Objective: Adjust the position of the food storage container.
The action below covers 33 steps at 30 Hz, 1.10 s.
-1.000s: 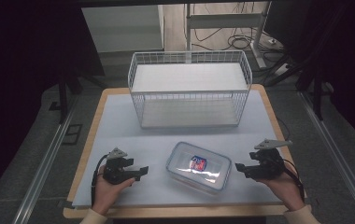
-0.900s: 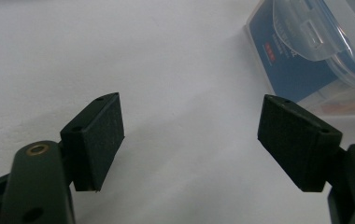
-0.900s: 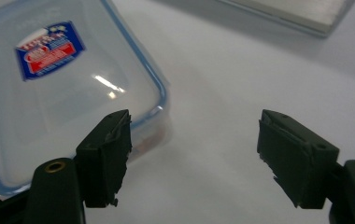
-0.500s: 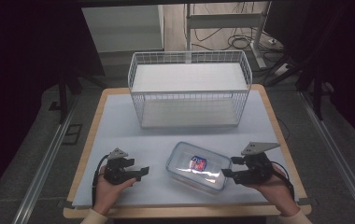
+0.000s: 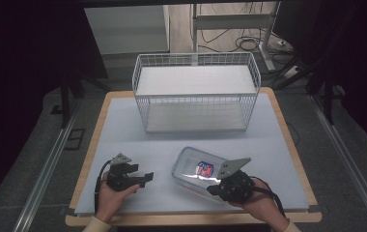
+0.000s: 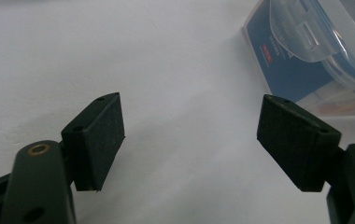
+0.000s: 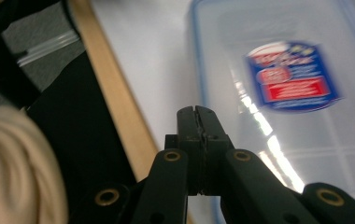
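The clear plastic food container (image 5: pixel 202 172), lidded with a red and blue label on top, lies flat on the worktop (image 5: pixel 123 125) at about 6 o'clock, between the two hands. Behind it, toward 12 o'clock, stands a white wire basket (image 5: pixel 196 92), well apart from the container, with bare worktop between them.

The left tongs (image 5: pixel 148 177) sit at about 8 o'clock, pointing toward the container with their jaws wide apart and nothing between them. The right tongs (image 5: pixel 211 190) are at the container's near right corner at about 5 o'clock; their jaws have just been closing and now meet with nothing caught between them.

The left gripper view shows the two black pads (image 6: pixel 102 133) spread over bare white surface, with the container's blue-sealed corner and lid latch (image 6: pixel 306 51) off at 2 o'clock. The right gripper view shows the pressed-together right tongs (image 7: pixel 198 122) over the lid's near edge, the label (image 7: pixel 293 77) at 1 o'clock, and the worktop's wooden edge (image 7: pixel 115 98) running past at 10 o'clock, with a pale sleeve (image 7: pixel 17 168) at 8 o'clock
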### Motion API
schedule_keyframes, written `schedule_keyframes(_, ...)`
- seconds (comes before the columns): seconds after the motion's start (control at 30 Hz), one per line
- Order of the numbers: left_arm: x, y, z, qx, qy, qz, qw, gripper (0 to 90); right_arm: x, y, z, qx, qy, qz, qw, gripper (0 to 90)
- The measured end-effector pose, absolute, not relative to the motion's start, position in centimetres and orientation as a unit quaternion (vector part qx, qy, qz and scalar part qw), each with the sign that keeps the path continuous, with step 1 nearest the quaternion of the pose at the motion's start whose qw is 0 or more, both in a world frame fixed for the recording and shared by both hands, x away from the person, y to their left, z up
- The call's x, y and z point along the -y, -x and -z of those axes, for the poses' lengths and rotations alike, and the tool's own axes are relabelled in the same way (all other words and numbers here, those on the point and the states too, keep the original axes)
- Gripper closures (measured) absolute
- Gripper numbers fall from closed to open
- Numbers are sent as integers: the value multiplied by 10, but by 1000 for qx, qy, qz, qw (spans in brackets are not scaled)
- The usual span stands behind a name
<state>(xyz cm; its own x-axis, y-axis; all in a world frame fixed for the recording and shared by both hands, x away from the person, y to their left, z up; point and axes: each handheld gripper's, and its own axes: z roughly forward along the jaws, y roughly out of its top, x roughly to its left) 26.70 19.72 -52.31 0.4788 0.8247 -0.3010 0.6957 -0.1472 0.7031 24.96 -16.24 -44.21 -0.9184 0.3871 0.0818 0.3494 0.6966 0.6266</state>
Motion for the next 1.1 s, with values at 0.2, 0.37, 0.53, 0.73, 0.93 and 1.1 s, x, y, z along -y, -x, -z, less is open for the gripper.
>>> schedule_keyframes(0.2,-197,-267,523,-504,-754,-79,413,227,166,-228,461,-938,-185,-292,24,893)
schedule_keyframes(0.37,-195,-267,524,-502,-757,-80,411,227,167,-229,473,-943,-189,-273,31,894)
schedule_keyframes(0.53,-196,-268,525,-503,-757,-78,410,228,170,-233,475,-943,-195,-269,31,895)
schedule_keyframes(0.73,-195,-267,524,-501,-758,-80,410,228,175,-238,475,-941,-201,-270,45,895)
schedule_keyframes(0.93,-194,-268,525,-502,-758,-79,410,228,189,-252,476,-932,-225,-278,61,895)
schedule_keyframes(1.1,-194,-268,526,-502,-758,-79,408,228,198,-265,476,-923,-244,-288,68,895)
